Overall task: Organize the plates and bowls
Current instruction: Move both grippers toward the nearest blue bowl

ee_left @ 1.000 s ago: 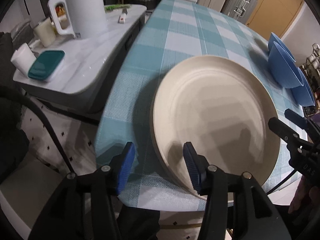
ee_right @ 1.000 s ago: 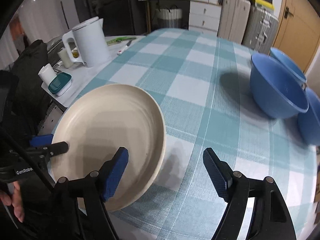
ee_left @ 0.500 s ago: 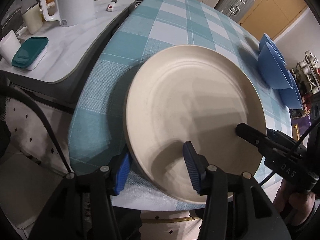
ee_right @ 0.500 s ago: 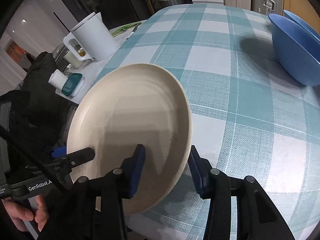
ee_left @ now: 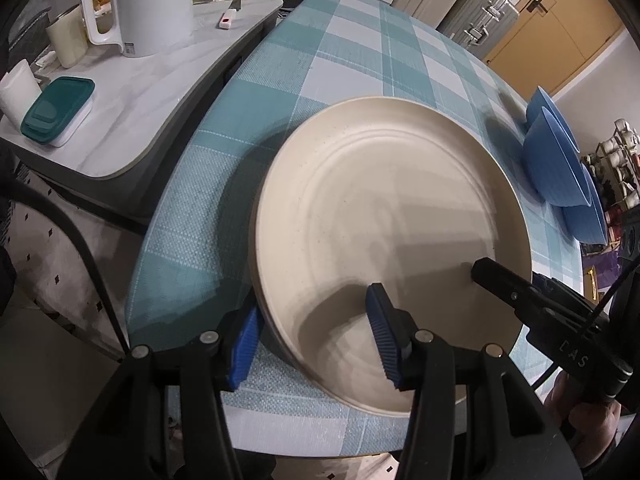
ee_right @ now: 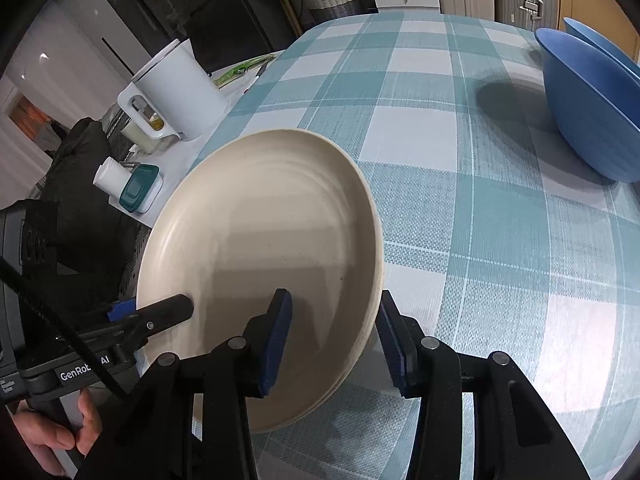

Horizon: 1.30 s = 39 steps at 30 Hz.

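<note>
A round table (ee_left: 352, 64) under a teal-and-white checked cloth fills both views, with pale drawers, a woven basket and hard-shell suitcases at the far wall; beside the table stands a marble-topped side counter (ee_left: 132, 104) bearing a white kettle (ee_left: 148, 4), a teal-lidded box (ee_left: 58, 110) and a white cup (ee_left: 16, 92). A stack of cream plates (ee_left: 392, 240) lies near the table's near edge, its layered rims visible at the side; it appears slightly raised on the near side, though whether it is clear of the cloth cannot be told. The left gripper (ee_left: 316, 340) straddles the stack's rim, one blue pad over the top plate's face and the other at the outer edge, low against the rims; its jaws are half closed around the stack, and firm contact cannot be confirmed from this angle. The right gripper (ee_right: 332, 340) holds the opposite side of the same stack the same way, one pad on the plate's face and one outside the rim; its jaws have just been closing, with the rim between them. Each gripper shows in the other's view, with a hand (ee_right: 60, 432) on the left one's handle. Blue bowls (ee_right: 588, 100) sit well apart from the plates at the table's far right side, nested and tilted together.
</note>
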Tool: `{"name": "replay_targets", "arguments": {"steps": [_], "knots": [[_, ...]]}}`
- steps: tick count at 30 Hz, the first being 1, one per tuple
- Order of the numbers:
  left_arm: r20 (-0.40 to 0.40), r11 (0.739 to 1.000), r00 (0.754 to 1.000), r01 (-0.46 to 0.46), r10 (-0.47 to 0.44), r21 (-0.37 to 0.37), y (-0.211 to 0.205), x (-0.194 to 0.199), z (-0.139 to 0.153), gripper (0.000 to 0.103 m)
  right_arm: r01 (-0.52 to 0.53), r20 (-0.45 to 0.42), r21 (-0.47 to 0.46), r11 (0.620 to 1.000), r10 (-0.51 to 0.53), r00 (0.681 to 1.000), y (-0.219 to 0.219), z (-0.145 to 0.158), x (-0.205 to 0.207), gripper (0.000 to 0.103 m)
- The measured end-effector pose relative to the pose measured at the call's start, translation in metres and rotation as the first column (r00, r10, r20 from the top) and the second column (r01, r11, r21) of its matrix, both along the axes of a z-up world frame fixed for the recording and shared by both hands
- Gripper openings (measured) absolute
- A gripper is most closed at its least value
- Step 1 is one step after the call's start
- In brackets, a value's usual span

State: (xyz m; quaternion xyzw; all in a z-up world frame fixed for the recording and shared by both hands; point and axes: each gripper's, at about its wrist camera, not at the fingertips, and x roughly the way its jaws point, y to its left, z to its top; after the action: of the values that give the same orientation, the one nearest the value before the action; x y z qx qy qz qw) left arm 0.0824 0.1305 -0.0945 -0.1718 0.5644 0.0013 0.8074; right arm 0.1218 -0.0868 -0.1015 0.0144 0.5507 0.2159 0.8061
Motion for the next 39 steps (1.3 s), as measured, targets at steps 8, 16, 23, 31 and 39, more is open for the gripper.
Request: {"name": "replay_targets", "arguments": {"steps": [8, 16, 23, 31, 39], "knots": [[0.151, 0.979, 0.989, -0.027, -0.004, 0.2, -0.004, -0.016, 0.035, 0.051, -0.005, 0.102, -0.015, 1.0, 0.007, 0.995, -0.019, 0.03, -0.016, 0.052], [0.384, 0.965, 0.923, -0.096, -0.005, 0.244, -0.021, -0.033, 0.085, 0.053, 0.041, 0.227, 0.073, 0.996, -0.057, 0.972, -0.063, 0.075, -0.027, 0.059], [0.492, 0.952, 0.861, -0.032, -0.128, 0.304, -0.08, -0.039, 0.113, 0.059, 0.087, 0.346, 0.118, 0.989, -0.123, 0.93, -0.103, 0.107, -0.04, 0.066], [0.639, 0.937, 0.735, -0.015, -0.227, 0.349, -0.149, -0.051, 0.145, 0.096, 0.187, 0.544, 0.14, 0.972, -0.233, 0.806, -0.156, 0.143, -0.068, 0.089], [0.7, 0.945, 0.671, 0.0, -0.243, 0.328, -0.193, -0.044, 0.168, 0.103, 0.301, 0.639, 0.121, 0.946, -0.306, 0.705, -0.213, 0.152, -0.078, 0.102]]}}
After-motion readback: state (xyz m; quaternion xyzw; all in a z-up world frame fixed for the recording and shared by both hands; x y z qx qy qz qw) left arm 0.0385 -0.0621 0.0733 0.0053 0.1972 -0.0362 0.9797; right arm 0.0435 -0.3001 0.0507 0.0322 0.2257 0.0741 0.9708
